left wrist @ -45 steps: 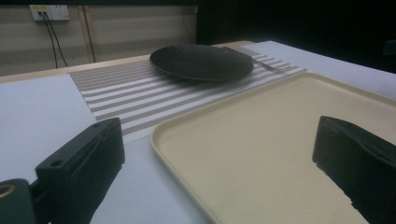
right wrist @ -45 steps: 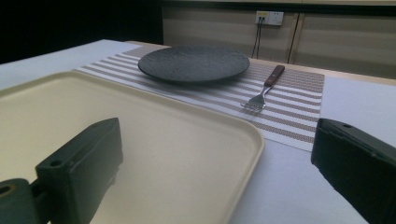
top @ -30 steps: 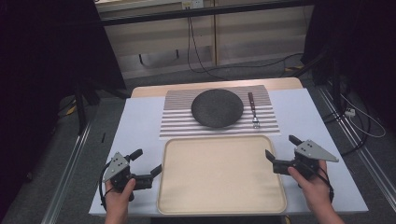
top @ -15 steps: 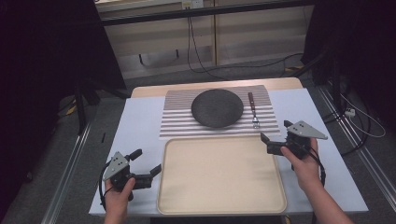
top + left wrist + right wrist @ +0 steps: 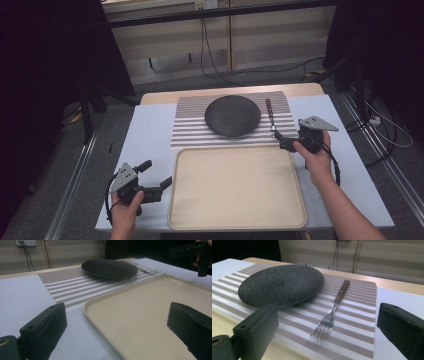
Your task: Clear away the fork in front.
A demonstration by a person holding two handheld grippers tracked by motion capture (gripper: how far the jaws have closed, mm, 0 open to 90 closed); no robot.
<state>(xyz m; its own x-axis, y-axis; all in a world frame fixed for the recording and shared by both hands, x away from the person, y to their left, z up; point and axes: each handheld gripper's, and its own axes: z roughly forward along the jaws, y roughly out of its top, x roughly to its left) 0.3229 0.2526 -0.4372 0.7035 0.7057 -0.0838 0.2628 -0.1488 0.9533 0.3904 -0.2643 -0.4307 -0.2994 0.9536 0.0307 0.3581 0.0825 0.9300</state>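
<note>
Here no brand, label or legible writing can be made out. A wood-handled metal fork (image 5: 334, 310) lies on a brown-and-white striped woven placemat (image 5: 192, 125), at three o'clock of a round dark speckled plate (image 5: 232, 115), tines toward the person. The right gripper (image 5: 281, 140) is held released at the fork's tines. The left gripper (image 5: 156, 176), jaws apart, sits at nine o'clock of a cream rectangular tray (image 5: 235, 185), whose near edge is cut off in the left gripper view.

The plate (image 5: 280, 285) is showing a rough, matt, stone-like dark finish; the fork (image 5: 333, 312) is showing shiny metal tines and a wooden handle; the placemat (image 5: 352, 322) is appearing woven; the tray (image 5: 235, 187) is looking smooth, matt plastic.
</note>
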